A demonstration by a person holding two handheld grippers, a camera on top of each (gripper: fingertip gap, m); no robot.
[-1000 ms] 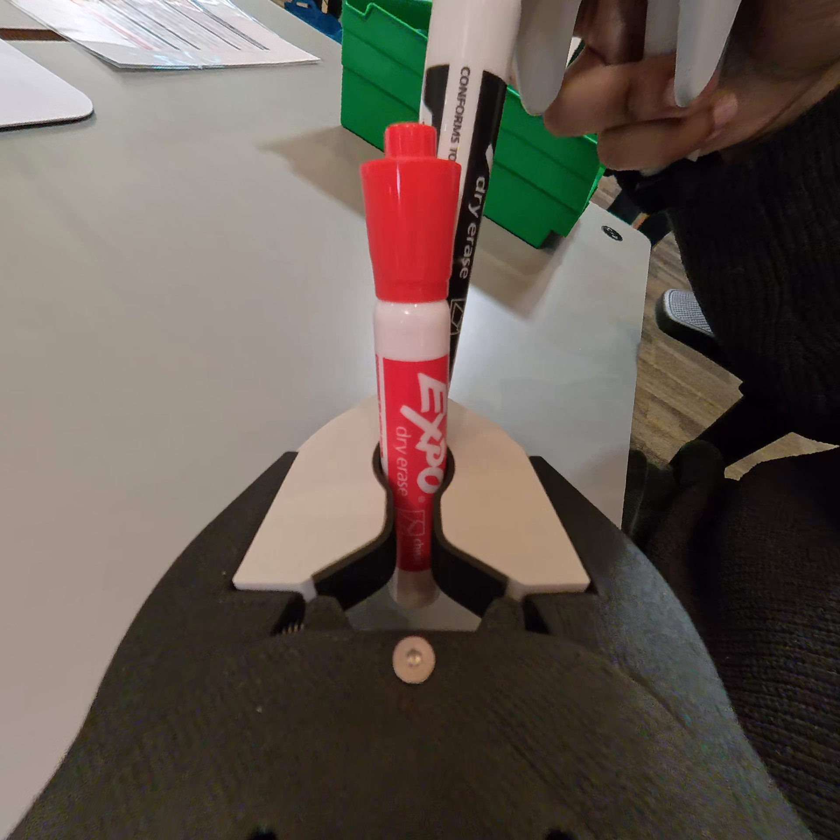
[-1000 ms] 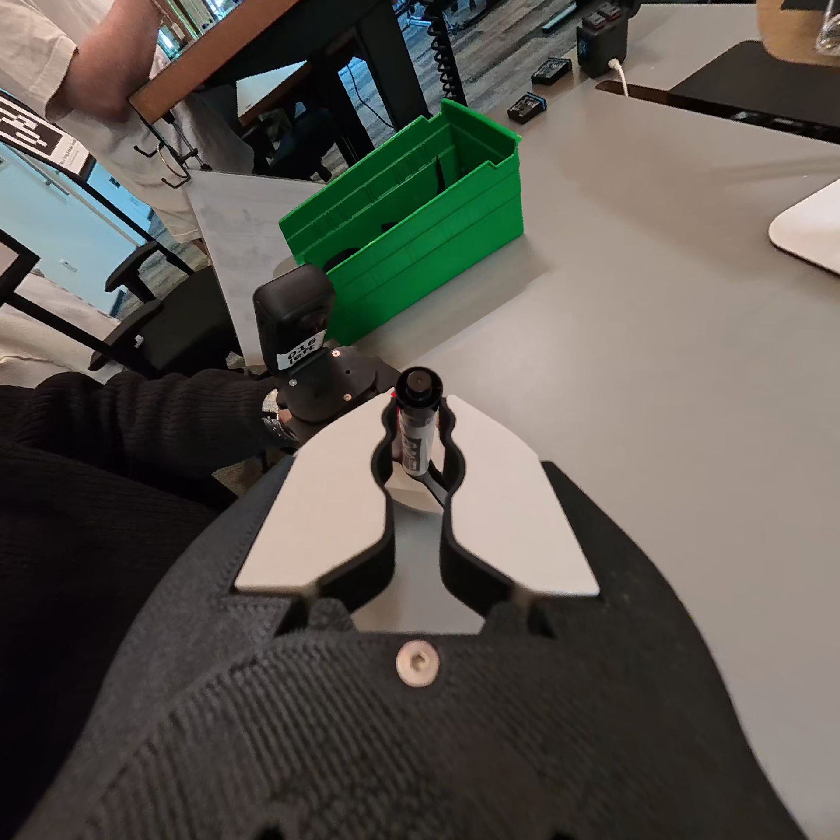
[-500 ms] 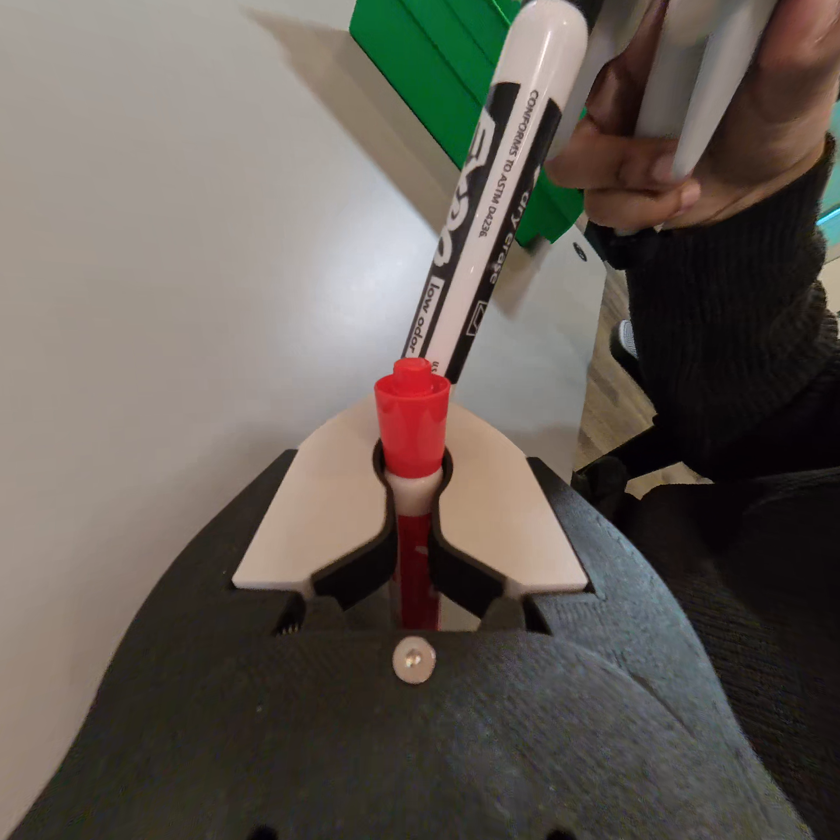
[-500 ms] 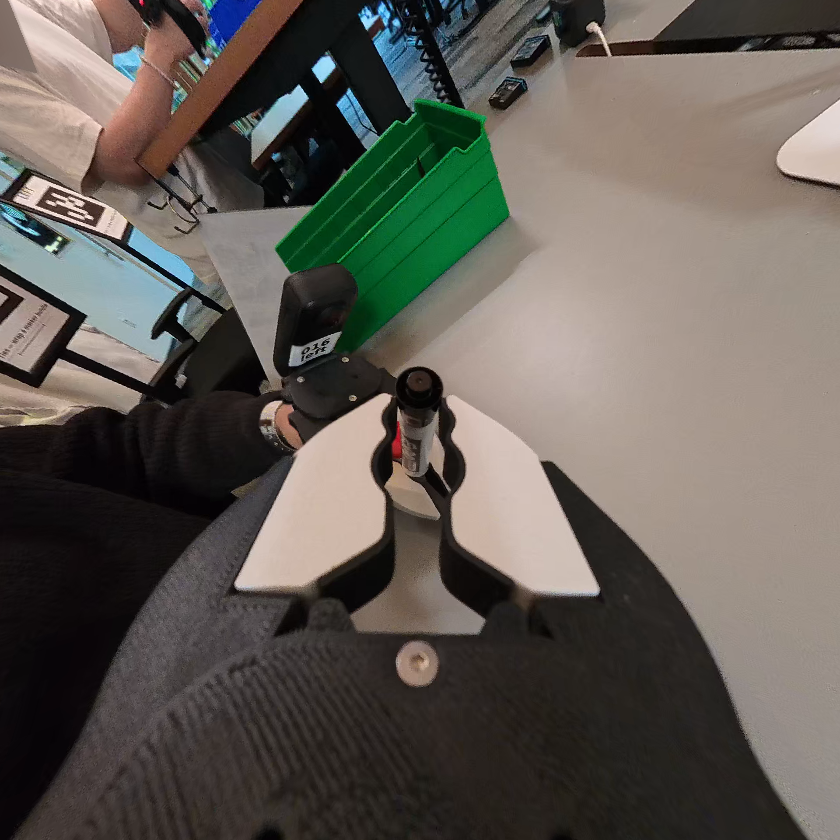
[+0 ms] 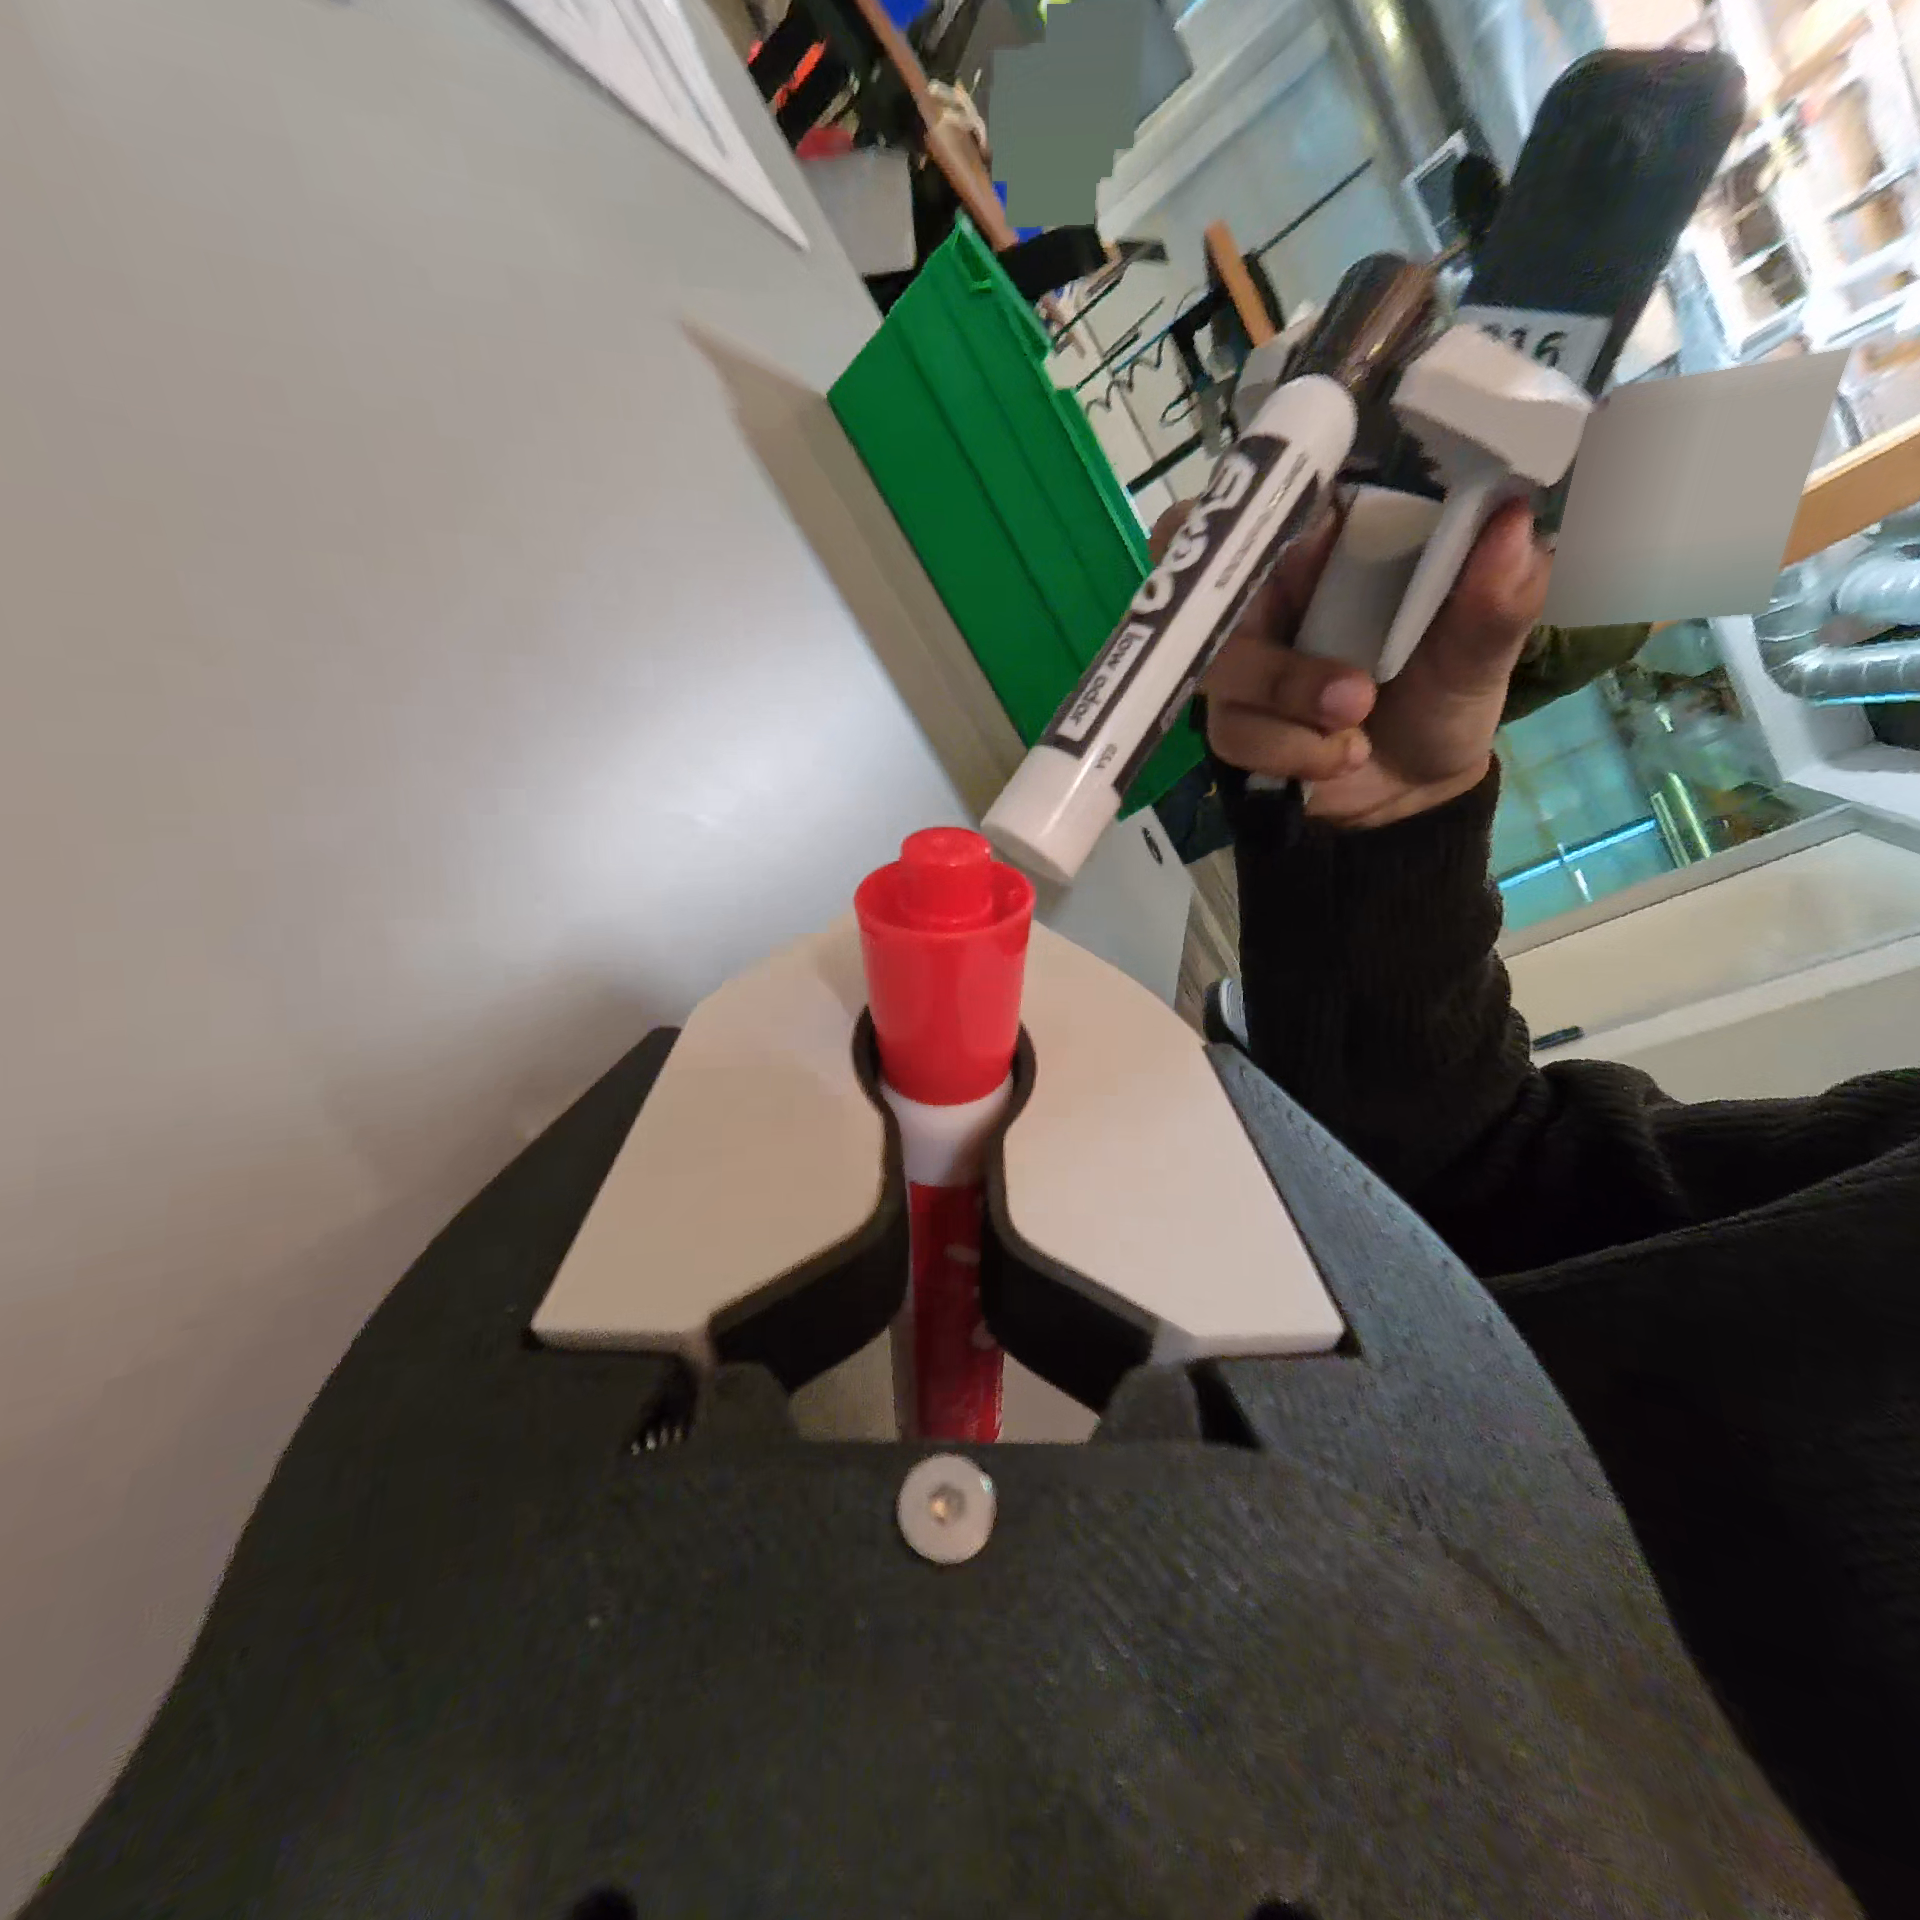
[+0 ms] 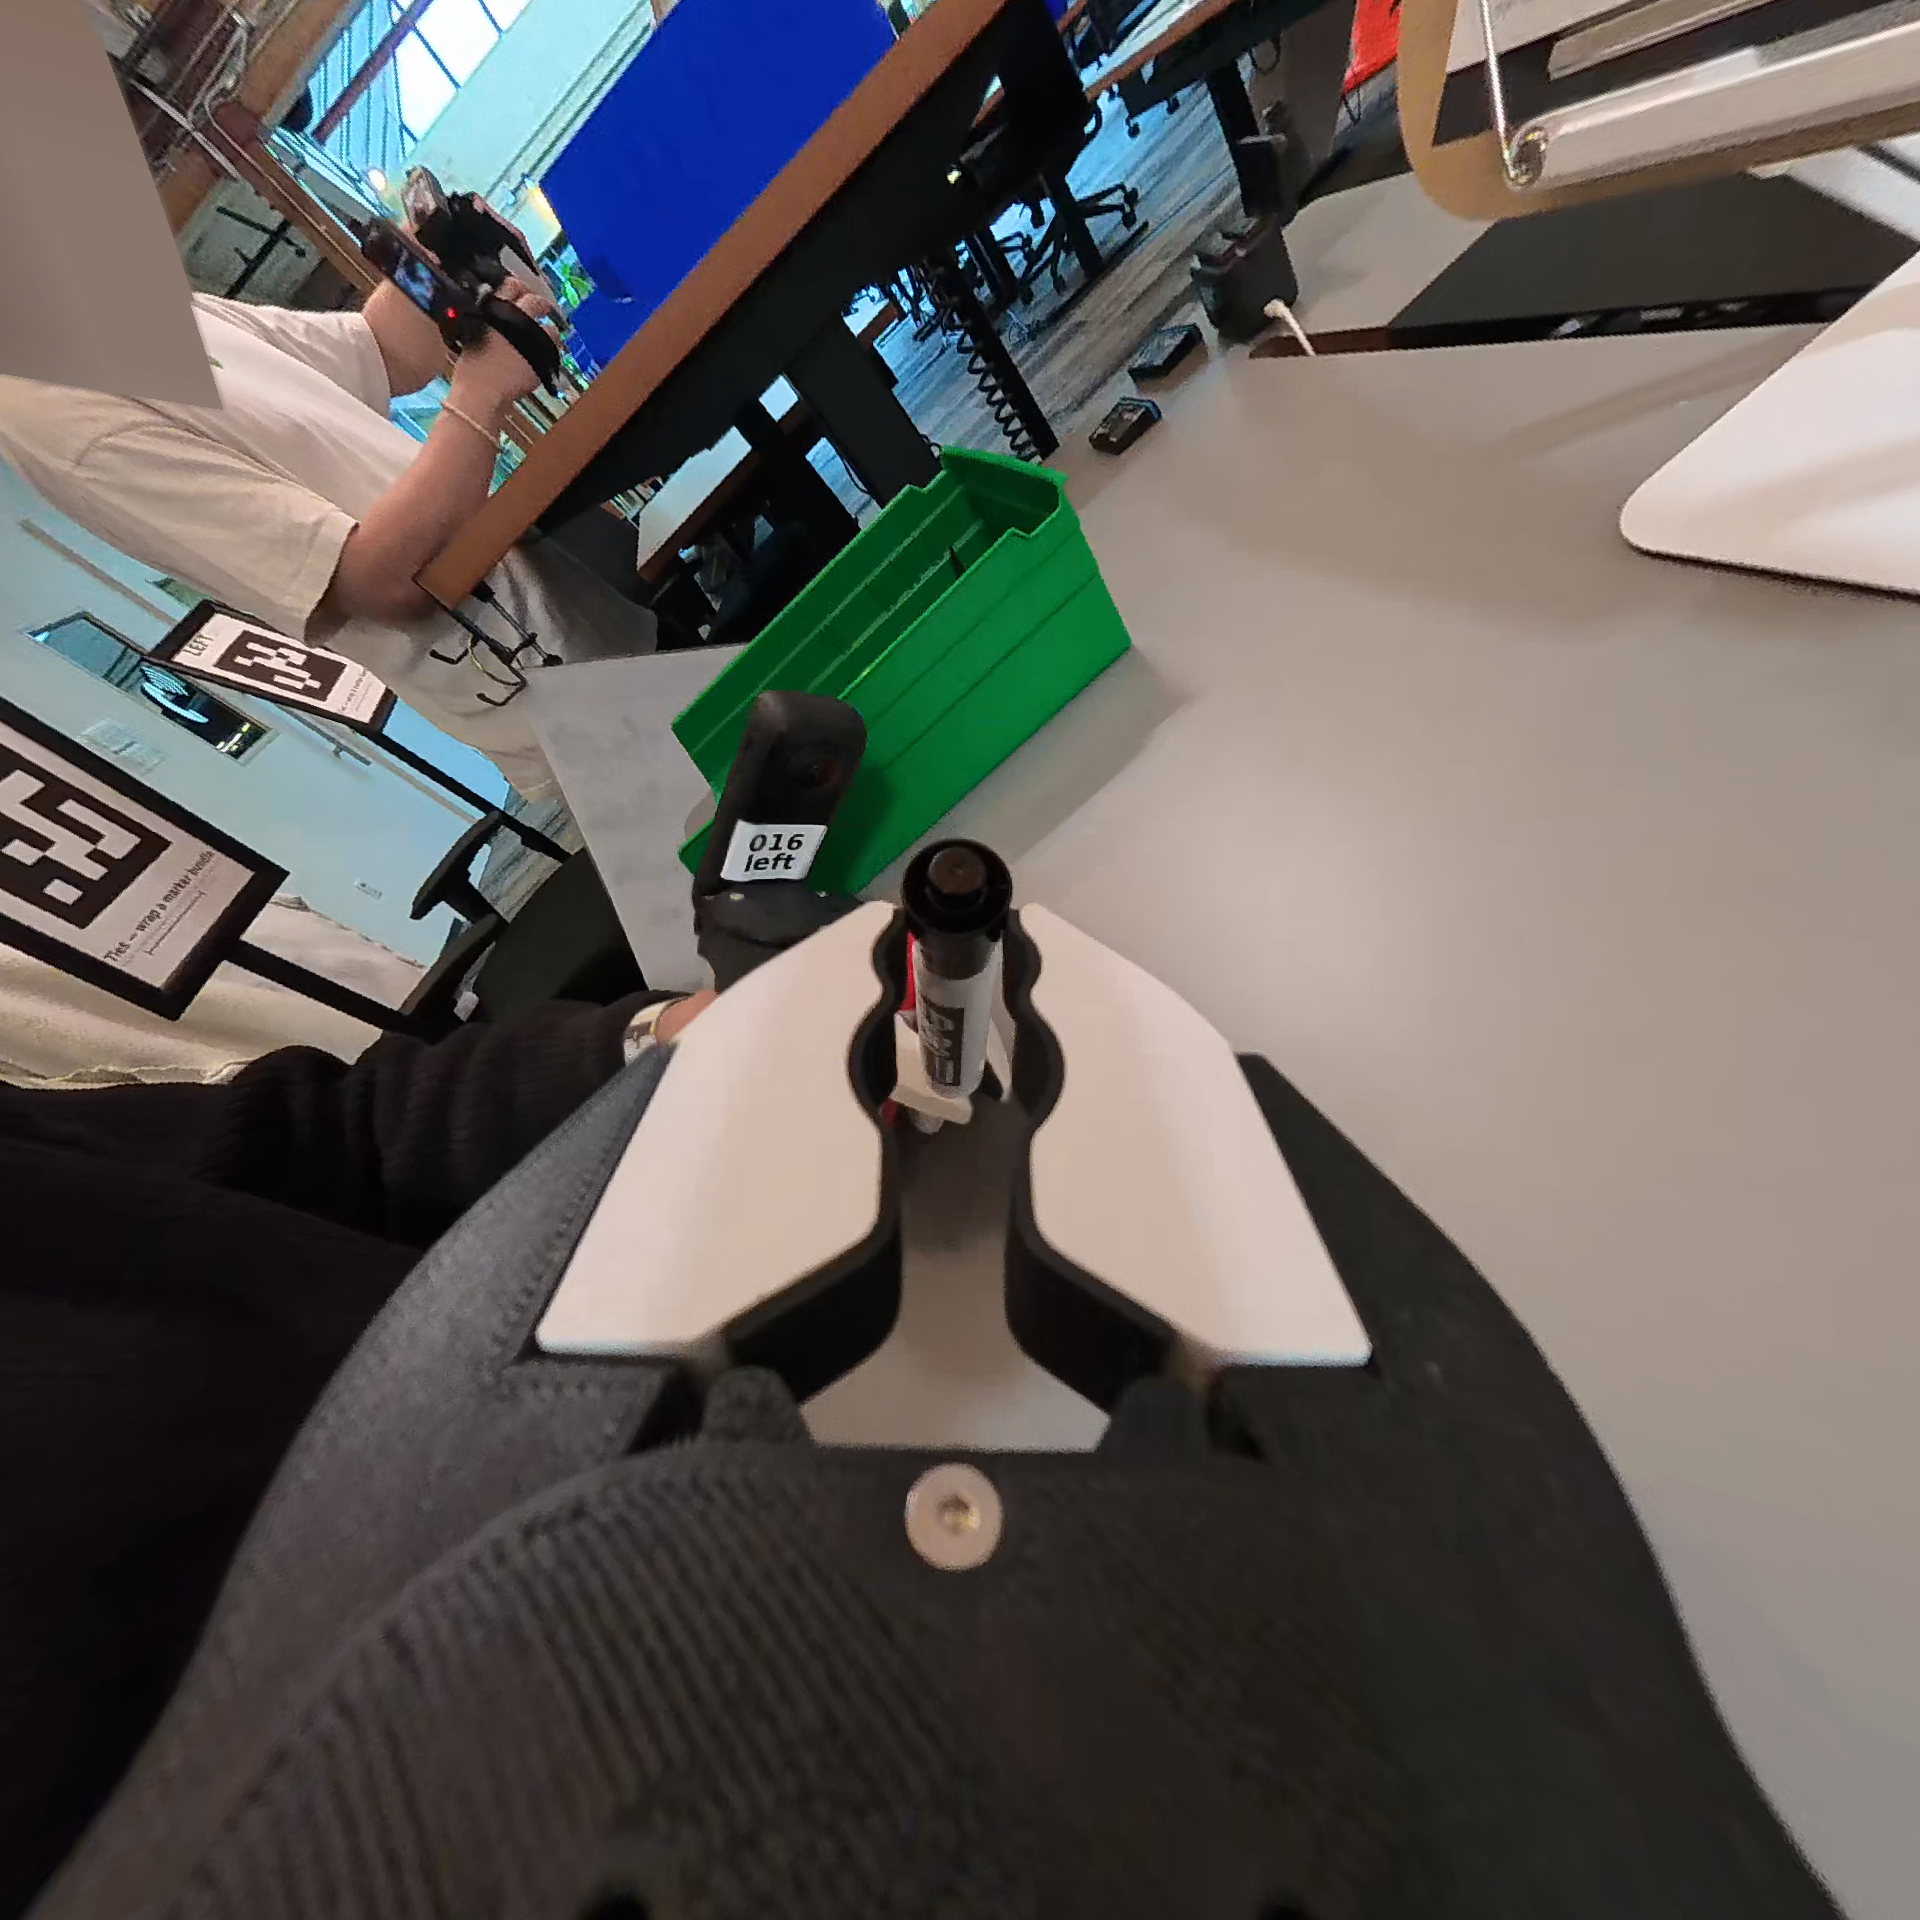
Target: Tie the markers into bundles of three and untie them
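My left gripper (image 5: 943, 1049) is shut on a red marker (image 5: 943, 977), cap pointing away from the camera, above the grey table (image 5: 364, 623). My right gripper (image 6: 954, 935) is shut on a black-and-white marker (image 6: 951, 1008) near its black cap. In the left wrist view that black marker (image 5: 1174, 623) slants down from the right gripper (image 5: 1434, 540) at the upper right, and its white end hangs just right of the red cap, apart from it. In the right wrist view the left gripper's camera (image 6: 790, 790) sits just behind the black marker, and only a red sliver of the red marker shows.
A green bin (image 6: 935, 634) stands near the table's far edge, also seen in the left wrist view (image 5: 997, 488). A white rounded base (image 6: 1787, 488) lies at the right. A printed sheet (image 5: 665, 104) lies far off. A person in a white shirt (image 6: 260, 488) sits beyond the table. Some 11 centimeters of space lies between my two pairs of fingers.
Both grippers have tilted upward, so the room now shows. The black marker has swung up and to the right, from beside the red marker to clear of its cap.
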